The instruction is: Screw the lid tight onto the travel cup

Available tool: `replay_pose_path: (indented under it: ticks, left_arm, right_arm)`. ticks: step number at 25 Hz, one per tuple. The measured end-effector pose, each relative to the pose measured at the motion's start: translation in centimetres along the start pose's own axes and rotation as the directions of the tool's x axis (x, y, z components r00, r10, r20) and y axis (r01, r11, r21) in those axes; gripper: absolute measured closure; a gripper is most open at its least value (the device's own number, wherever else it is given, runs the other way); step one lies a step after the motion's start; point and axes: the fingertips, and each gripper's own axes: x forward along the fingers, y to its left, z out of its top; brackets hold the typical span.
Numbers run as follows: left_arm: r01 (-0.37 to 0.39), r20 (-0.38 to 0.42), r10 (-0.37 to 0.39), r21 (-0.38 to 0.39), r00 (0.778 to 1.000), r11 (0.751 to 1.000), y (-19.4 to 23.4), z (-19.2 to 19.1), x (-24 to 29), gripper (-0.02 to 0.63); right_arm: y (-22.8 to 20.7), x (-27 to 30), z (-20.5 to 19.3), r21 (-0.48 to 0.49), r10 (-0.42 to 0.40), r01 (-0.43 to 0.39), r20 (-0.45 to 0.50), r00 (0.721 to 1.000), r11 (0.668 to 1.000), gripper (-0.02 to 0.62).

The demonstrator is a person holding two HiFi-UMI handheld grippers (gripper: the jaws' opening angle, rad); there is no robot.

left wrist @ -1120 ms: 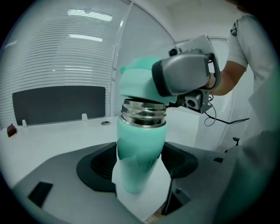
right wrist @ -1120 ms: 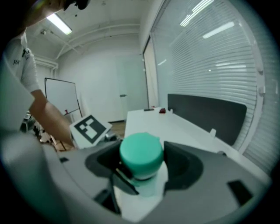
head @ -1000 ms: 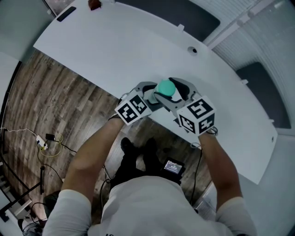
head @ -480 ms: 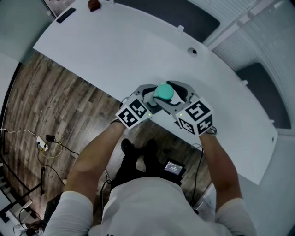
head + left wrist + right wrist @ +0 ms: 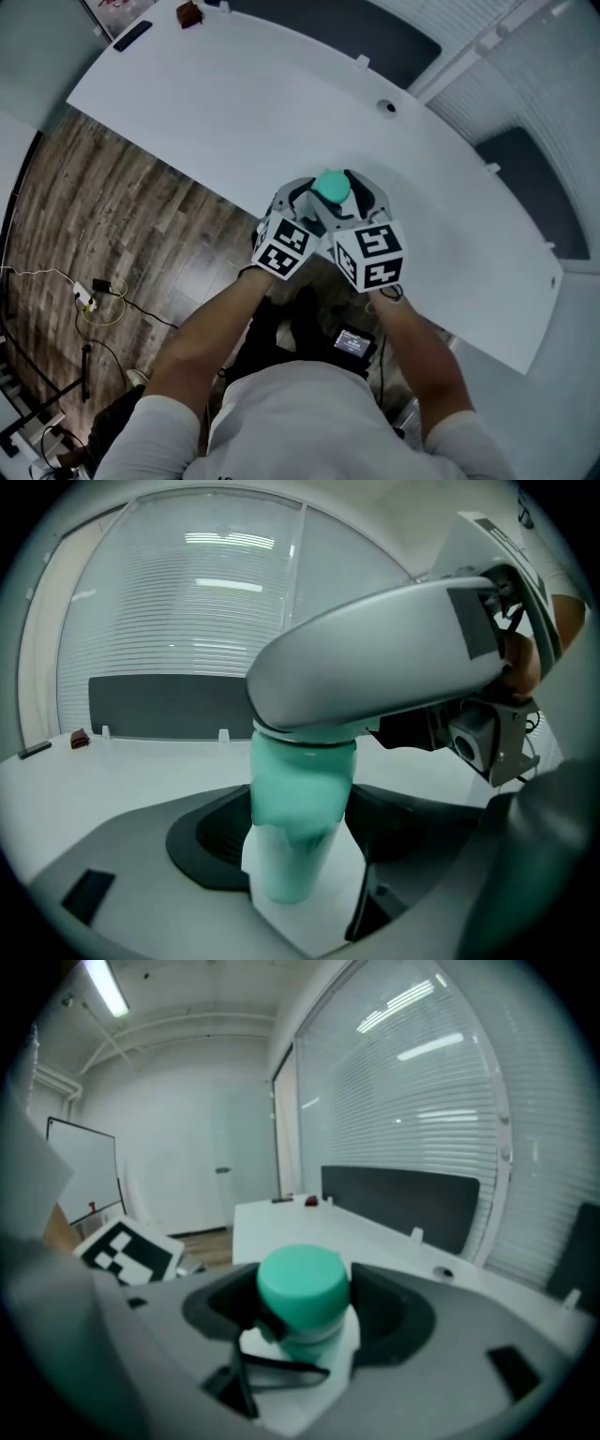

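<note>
We've got the smooth teal travel cup (image 5: 300, 808) at the near edge of the curved, glossy white table (image 5: 234, 103). Our left gripper (image 5: 298, 202) is clamped round its tapered body, and our right gripper (image 5: 367, 199) pinches the round lid (image 5: 303, 1283) on top. There's wood-plank floor (image 5: 84, 187) below and slatted blinds (image 5: 187, 592) behind.

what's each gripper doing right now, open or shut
left gripper: shut, fingers on the body of the travel cup.
right gripper: shut, fingers on the lid.
</note>
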Motion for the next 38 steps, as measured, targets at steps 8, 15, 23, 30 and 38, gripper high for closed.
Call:
replay_pose_path:
  ticks: [8, 15, 23, 30, 38]
  left_arm:
    - [0.264, -0.105, -0.25, 0.162, 0.963, 0.951, -0.7, -0.2, -1.0, 0.278]
    - [0.346, -0.152, -0.318, 0.224, 0.936, 0.911, -1.4, -0.1, -1.0, 0.279]
    - [0.108, -0.03, -0.106, 0.127, 0.994, 0.986, -0.4, 0.3, -0.4, 0.278]
    - [-0.043, -0.04, 0.045, 0.046, 0.998, 0.998, 0.5, 0.0, 0.1, 0.278]
    - [0.251, -0.098, -0.235, 0.21, 0.967, 0.945, -0.2, -0.2, -1.7, 0.278]
  right_arm:
    - [1.4, -0.2, -0.3, -0.112, 0.233, -0.237, -0.043, 0.971, 0.965, 0.279]
    - [2.9, -0.3, -0.3, -0.202, 0.431, -0.441, -0.093, 0.898, 0.874, 0.279]
    - [1.5, 0.1, -0.2, -0.067, 0.138, -0.139, -0.027, 0.99, 0.988, 0.279]
    - [0.8, 0.5, -0.1, 0.0, -0.004, 0.004, -0.004, 1.0, 1.0, 0.279]
    - [2.5, 0.3, -0.1, -0.162, 0.29, -0.295, -0.058, 0.955, 0.942, 0.279]
